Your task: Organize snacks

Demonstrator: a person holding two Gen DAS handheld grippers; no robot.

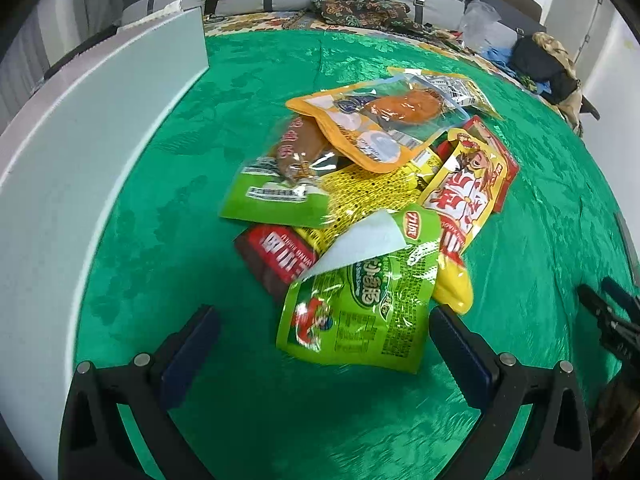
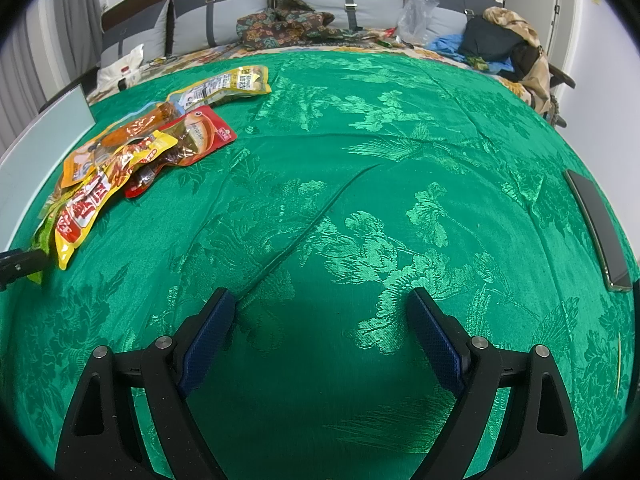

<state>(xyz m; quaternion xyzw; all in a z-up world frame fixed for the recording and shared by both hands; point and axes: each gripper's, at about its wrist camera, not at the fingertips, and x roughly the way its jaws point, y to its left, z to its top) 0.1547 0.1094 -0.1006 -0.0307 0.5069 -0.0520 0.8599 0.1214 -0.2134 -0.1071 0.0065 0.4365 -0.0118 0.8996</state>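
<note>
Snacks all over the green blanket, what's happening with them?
A person is sorting a pile of snack packets lying on a green cloth. The left hand-held gripper is open, with the nearest green packet between its fingers, not yet squeezed. The right hand-held gripper is open and empty over bare cloth. A pale bin stands beside the pile.

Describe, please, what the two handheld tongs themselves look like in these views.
Both the left tongs and right tongs match: black plastic arms with triangular cut-outs, round silver pivot pins, and two fingers faced with dark blue textured pads. No cables, markings or sleeves are visible.
</note>
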